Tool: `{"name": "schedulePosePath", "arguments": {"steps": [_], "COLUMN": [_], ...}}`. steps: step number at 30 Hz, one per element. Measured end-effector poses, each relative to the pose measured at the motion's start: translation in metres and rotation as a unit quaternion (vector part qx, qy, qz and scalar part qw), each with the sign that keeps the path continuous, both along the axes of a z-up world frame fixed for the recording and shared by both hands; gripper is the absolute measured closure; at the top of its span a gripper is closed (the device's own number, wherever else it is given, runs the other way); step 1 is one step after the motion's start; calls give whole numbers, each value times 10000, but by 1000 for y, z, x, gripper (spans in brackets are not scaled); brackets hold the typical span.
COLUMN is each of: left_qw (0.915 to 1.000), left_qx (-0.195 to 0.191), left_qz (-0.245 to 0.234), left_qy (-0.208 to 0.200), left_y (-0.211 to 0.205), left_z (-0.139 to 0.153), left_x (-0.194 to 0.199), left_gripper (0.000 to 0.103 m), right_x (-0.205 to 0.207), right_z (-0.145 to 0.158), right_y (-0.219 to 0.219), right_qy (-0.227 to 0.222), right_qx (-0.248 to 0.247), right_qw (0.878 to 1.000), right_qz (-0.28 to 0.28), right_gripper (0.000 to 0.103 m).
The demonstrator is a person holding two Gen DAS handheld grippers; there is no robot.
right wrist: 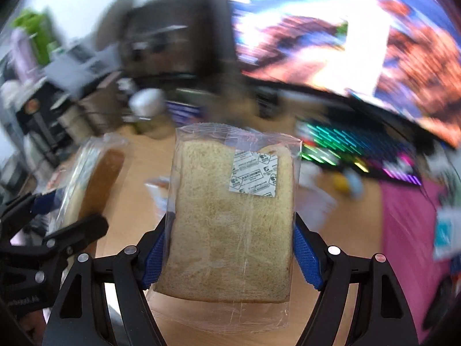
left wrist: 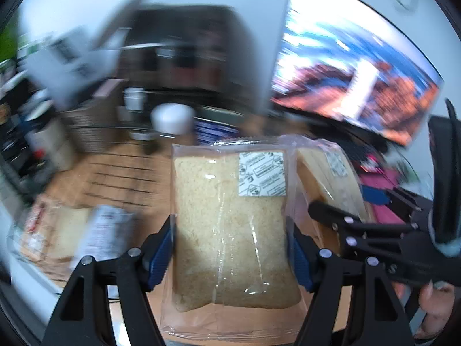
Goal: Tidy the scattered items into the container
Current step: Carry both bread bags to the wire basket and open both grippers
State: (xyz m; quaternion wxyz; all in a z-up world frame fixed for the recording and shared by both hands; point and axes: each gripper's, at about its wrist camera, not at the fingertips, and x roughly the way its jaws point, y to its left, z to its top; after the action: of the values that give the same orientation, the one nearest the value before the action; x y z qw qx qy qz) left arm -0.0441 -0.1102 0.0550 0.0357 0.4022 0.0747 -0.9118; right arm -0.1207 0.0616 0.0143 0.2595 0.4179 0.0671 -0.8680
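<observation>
**mika:** Bread, two bagged slices, both up off the wooden desk (right wrist: pixel 129 201). The left gripper (left wrist: pixel 230 248) pinches bread pack one (left wrist: pixel 230 225) by its side edges, pads tight on the plastic.

**jo:** Same on the right: the right gripper (right wrist: pixel 230 253) clamps bread pack two (right wrist: pixel 233 225) edge to edge. Bare desk beneath; keyboard (right wrist: pixel 354 150) and monitor (right wrist: pixel 345 43) crowd the far side.
</observation>
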Motion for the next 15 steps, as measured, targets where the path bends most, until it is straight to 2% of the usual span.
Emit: {"name": "schedulePosePath", "arguments": {"steps": [7,15], "left_qw": [9925,9808], "left_qx": [-117,-89], "left_qz": [1216,1944], "left_qy": [41,-122], "left_y": [-116,-200], "left_z": [11,0], "left_x": [40,65], "left_gripper": [28,28], "right_x": [28,47], "right_z": [30,20], "right_y": [-147,-255], "right_qy": [268,194], "right_qx": [-118,-32], "right_qw": [9916,9796], "right_qz": [1263,1999], "right_gripper": [25,25]}}
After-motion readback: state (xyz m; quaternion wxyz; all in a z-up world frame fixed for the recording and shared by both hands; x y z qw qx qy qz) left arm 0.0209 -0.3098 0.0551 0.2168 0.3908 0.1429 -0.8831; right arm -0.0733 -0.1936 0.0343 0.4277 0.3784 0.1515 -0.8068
